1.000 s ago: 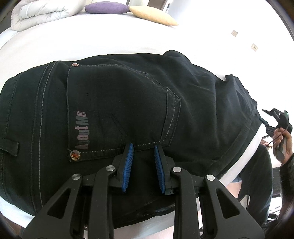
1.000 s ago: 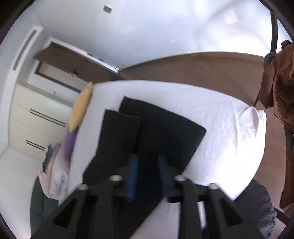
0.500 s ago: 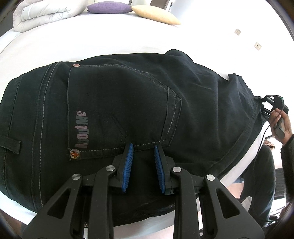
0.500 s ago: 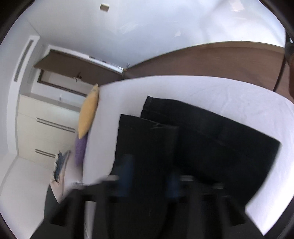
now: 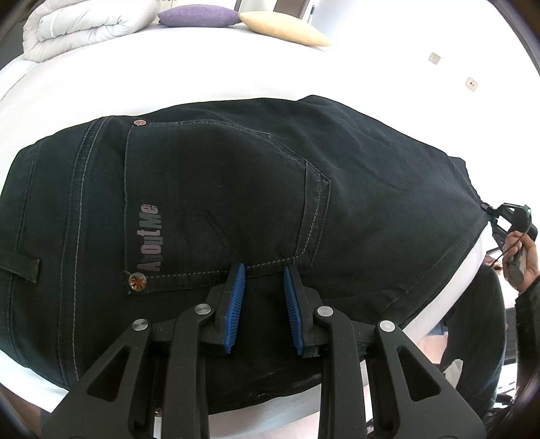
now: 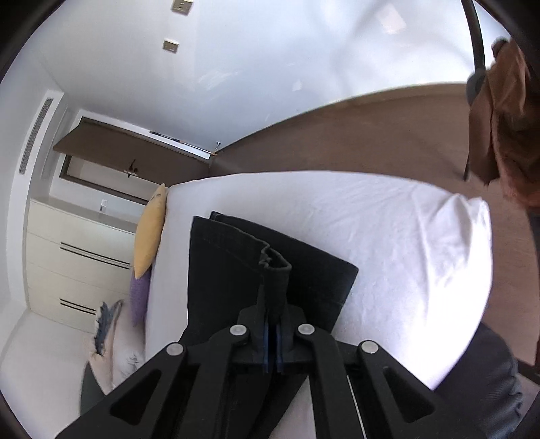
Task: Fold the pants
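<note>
- Black denim: the pants [image 5: 236, 209] lie spread on the white bed [image 5: 135, 77], seat side up, directly ahead of and beneath the left gripper [image 5: 262, 304].
- A back pocket [image 5: 219, 202] with pale stitching and a printed word along its edge sits just beyond the left gripper's blue pads [image 5: 234, 304]; a copper rivet [image 5: 137, 281] marks the pocket corner to the left of them.
- The left gripper's jaws stand apart with dark cloth showing between them; they hover over or rest on the denim without pinching it, and I cannot tell which.
- The right gripper [image 6: 271, 337] is clamped on the pants [image 6: 236, 280] at a leg hem [image 6: 275, 266], and its pads are pressed together on a bunched piece of cloth that rises just ahead of the fingertips.
- Beyond that pinch, the leg lies doubled over the rest of the pants, which stretch away from the right gripper across the bed [image 6: 388, 236].
- In the left wrist view the right gripper [image 5: 506, 216] shows far to the right, at the pants' edge, held in the person's hand [image 5: 521, 250].
- Far ahead of the left gripper, at the bed's end, lie a purple cushion [image 5: 197, 17], a yellow cushion [image 5: 287, 32] and a rolled white duvet [image 5: 77, 27].
- To the left of the right gripper stands a white dresser [image 6: 74, 256].
</note>
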Available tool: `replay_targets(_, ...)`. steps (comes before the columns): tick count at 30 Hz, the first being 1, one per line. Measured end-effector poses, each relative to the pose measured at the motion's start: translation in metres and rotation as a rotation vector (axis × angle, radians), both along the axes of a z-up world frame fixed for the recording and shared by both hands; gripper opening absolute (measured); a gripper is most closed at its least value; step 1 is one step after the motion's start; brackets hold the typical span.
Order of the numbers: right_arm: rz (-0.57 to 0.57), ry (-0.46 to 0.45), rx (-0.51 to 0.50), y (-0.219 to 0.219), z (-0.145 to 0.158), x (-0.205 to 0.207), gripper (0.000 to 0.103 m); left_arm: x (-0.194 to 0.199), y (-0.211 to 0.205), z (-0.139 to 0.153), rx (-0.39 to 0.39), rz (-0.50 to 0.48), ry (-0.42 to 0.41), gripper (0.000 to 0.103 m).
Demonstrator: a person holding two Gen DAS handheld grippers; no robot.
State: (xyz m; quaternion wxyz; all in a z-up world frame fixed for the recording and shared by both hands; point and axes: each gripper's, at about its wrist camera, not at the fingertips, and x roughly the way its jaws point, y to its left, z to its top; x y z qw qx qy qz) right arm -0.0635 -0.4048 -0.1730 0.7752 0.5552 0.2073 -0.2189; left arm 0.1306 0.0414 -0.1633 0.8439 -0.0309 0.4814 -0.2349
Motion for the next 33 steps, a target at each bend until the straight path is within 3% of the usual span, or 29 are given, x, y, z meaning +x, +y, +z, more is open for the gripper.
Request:
replay_targets(9, -0.003, -0.015, 0.039, -0.01, -0.015, -0.003, 0.001, -0.005, 0.004, 0.002, -0.005, 0.001, -0.002, 0.023)
replay_targets(17, 0.028, -0.033, 0.012, -0.014, -0.024, -0.01, 0.0, -0.008, 0.011, 0.002, -0.025, 0.003, -0.016, 0.023)
replay_targets(27, 0.02, 0.013, -0.035, -0.008, -0.014, -0.011, 0.0, -0.011, 0.014, 0.0, -0.048, 0.007, -0.032, 0.023)
replay_targets(33, 0.031, -0.01, -0.005, -0.011, -0.012, -0.015, 0.004, -0.015, 0.019, 0.0, -0.065, 0.006, -0.045, 0.023)
